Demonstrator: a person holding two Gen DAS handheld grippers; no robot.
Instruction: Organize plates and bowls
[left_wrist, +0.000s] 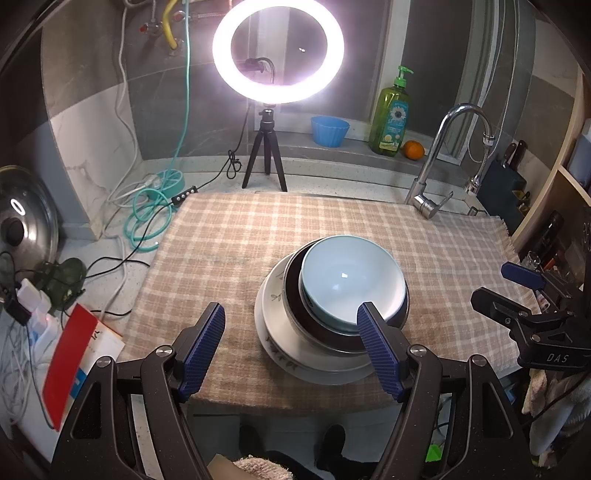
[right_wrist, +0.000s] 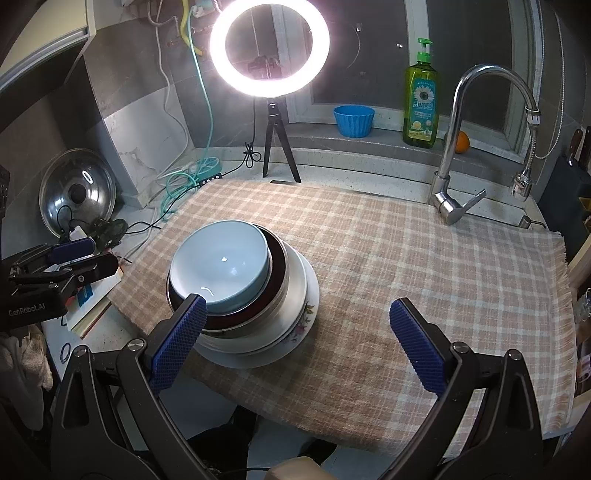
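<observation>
The pale blue bowl (left_wrist: 351, 280) is nested in a dark metal bowl (left_wrist: 295, 295) on floral plates (left_wrist: 275, 343); stacking appears finished. Both the left gripper (left_wrist: 295, 347) and right gripper (right_wrist: 299, 339) are held wide open, empty.

A lit ring light (left_wrist: 277, 51) on a black tripod (left_wrist: 266, 157) stands behind the checked cloth (left_wrist: 229, 236), with a blue cup (left_wrist: 330, 130), green dish-soap bottle (left_wrist: 390, 114), orange (left_wrist: 413, 150) and chrome faucet (left_wrist: 439, 155) along the ledge.
</observation>
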